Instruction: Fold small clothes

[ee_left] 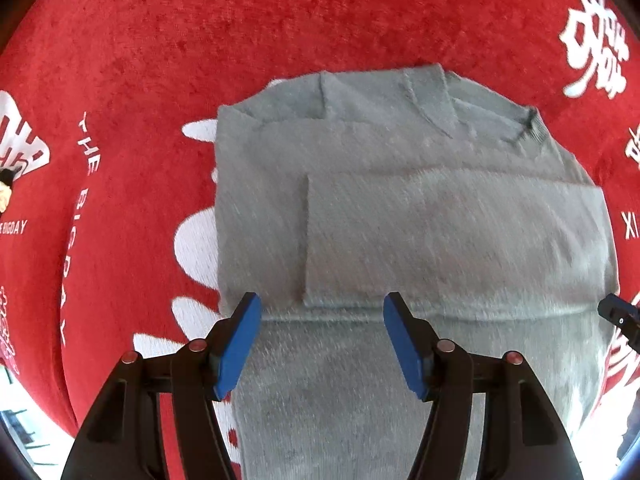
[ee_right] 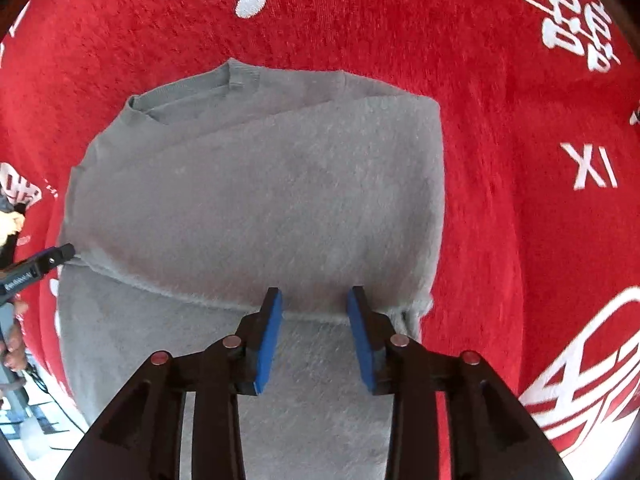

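Note:
A grey knitted sweater (ee_left: 400, 220) lies folded on the red cloth, with its ribbed neckline (ee_left: 528, 128) at the far right and a sleeve panel (ee_left: 440, 232) laid across its body. My left gripper (ee_left: 322, 304) points down over the near fold edge, jaws open, nothing pinched between the blue pads. In the right wrist view the same sweater (ee_right: 260, 200) fills the middle. My right gripper (ee_right: 315, 294) hangs open over the fold line near the garment's right side. Each gripper's tip shows at the other view's edge: the right gripper (ee_left: 618, 312) and the left gripper (ee_right: 52, 260).
The red plush cloth (ee_right: 500, 120) with white characters and lettering covers the surface all around the sweater. A person's hand (ee_right: 12, 220) shows at the left edge. Past the cloth's edge at lower left, pale floor (ee_right: 32, 432) is visible.

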Motion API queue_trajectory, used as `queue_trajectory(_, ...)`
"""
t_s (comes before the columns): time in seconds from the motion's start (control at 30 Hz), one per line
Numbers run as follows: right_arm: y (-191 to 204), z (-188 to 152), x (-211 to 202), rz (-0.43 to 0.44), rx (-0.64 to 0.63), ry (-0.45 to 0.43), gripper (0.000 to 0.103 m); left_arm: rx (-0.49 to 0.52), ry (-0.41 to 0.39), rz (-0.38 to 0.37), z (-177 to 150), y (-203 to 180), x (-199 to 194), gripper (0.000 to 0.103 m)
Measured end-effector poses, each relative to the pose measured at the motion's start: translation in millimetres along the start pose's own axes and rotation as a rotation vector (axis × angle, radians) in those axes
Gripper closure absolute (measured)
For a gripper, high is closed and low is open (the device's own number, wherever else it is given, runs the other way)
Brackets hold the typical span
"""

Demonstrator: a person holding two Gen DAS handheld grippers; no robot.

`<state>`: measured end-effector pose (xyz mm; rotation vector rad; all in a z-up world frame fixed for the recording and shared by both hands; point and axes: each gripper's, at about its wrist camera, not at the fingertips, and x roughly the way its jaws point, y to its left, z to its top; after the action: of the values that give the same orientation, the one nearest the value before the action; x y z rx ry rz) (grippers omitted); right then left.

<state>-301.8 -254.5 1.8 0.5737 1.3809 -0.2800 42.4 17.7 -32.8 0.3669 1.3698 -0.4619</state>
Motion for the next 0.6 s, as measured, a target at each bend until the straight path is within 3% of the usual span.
queue_trajectory(0.23,-10,-20,-14,0.017,0.035,0.024,0.059,-0.011,0.049,-0.045,-25,-12,-9,0.038)
queue_trajectory(0.53,-5,-42,-28,0.063,0.065,0.039,0.057,0.013,0.069,-0.048,-52,-40,-26,0.038)
queue_trajectory(0.6,-7,-44,-30,0.076,0.072,0.040,0.052,0.023,0.076,-0.047,-55,-44,-26,0.038)
